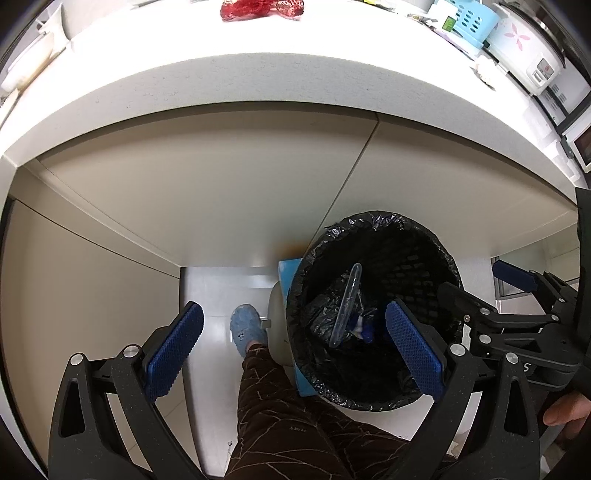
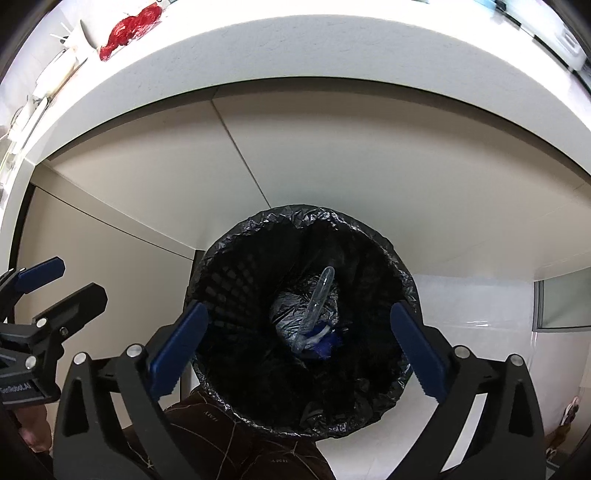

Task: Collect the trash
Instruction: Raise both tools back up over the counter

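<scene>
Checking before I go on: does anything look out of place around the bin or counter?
One thing: a red mesh bag lies crumpled on the counter, not in the bin. The clear plastic tube is inside the bin. Nothing looks spilled or damaged.

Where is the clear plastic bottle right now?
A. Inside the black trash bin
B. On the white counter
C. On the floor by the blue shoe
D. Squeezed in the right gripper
A: the bottle lies down inside the bin, and the right gripper above it is open and empty.
</scene>
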`<state>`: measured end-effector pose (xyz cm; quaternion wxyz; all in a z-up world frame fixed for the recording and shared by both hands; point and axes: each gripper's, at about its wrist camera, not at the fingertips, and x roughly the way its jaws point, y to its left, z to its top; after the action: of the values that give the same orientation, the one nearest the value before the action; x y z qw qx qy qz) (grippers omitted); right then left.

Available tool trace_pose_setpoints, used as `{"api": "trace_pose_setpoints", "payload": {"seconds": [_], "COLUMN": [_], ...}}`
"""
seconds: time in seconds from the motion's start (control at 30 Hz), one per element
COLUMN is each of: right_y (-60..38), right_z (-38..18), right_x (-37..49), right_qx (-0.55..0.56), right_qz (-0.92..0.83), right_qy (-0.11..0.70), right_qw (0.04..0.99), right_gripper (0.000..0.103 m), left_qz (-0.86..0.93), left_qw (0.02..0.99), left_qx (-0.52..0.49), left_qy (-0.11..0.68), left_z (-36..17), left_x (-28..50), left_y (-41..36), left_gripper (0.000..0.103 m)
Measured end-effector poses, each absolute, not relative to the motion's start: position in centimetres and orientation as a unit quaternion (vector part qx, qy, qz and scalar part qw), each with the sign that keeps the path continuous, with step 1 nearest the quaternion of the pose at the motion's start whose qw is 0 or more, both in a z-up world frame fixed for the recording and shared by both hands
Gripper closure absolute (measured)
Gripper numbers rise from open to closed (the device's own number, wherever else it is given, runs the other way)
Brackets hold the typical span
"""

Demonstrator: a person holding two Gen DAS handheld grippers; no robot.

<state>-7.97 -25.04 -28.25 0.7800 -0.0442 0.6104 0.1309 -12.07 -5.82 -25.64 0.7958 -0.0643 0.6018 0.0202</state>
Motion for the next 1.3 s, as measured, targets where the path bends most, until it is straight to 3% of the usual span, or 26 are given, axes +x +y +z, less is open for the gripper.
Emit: {"api": "trace_pose_setpoints", "payload": {"seconds": [0.27, 0.77, 1.3], "right_y": [-26.3, -27.6, -27.3], "right_z": [-26.6, -16.9, -11.5], "right_x": [-8.4, -5.8, -0.1], "right_qx": [-0.036, -0.023, -0.015], "right_qz": [0.118, 0.111, 0.11], "right_qy": [0.605, 0.532, 0.492], "right_qw": [0.786, 0.839, 0.864], "right_gripper": [0.008, 0.008, 0.009], "left_qz": [0.013, 0.011, 0.021], "left_qw": [0.795, 0.823, 0.839], "left_qx": [-0.069, -0.078, -0.069], "left_qy": [0.602, 0.563, 0.539], "left_z": [-25.4, -18.1, -13.1], "left_x": [-11.8, -9.1, -3.3], "left_y": [-5.9, -5.1, -3.5], "left_gripper": [0.006, 0.006, 0.007]}}
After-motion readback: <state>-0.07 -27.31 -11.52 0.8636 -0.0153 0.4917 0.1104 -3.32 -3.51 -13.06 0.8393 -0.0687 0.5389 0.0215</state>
